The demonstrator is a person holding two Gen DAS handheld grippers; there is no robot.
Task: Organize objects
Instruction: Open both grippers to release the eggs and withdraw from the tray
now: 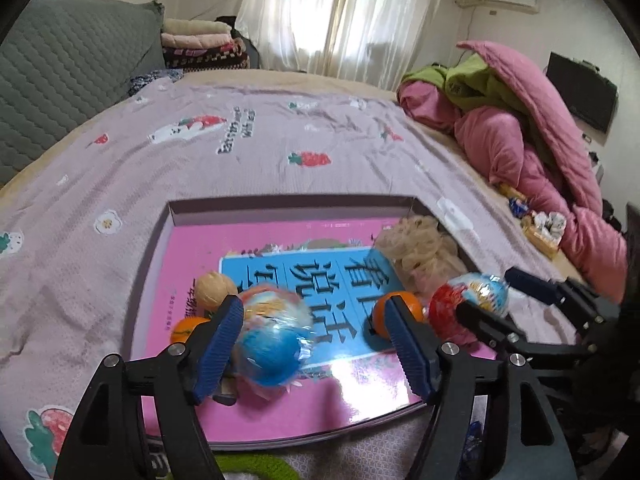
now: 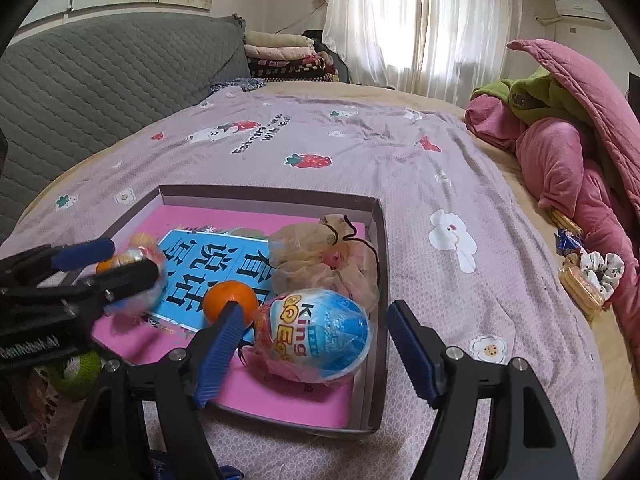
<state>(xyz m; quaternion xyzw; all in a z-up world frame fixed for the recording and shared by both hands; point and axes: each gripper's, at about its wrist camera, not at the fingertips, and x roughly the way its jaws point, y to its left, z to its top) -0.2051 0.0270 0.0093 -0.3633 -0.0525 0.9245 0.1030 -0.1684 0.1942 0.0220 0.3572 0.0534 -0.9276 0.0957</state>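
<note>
Two pairs of tongs hover over a shallow grey box [image 2: 376, 264] that lies on the bed's lilac strawberry-print sheet [image 2: 420, 160]. A pink book with a blue title panel [image 2: 208, 260] covers the box's floor. The left tongs [image 1: 316, 344] are spread apart, with a wrapped blue toy egg [image 1: 268, 344] blurred between the blue pads, closer to the left-hand one; I cannot tell whether it touches either. The right tongs [image 2: 316, 348] stand released around a second wrapped egg [image 2: 320, 334], which rests on the book near the box's right wall. An orange [image 2: 230, 302] sits just beside that egg, and a beige mesh pouf [image 2: 320, 256] lies behind it. Pink quilts [image 2: 568, 148] are heaped at the bed's far right.
</note>
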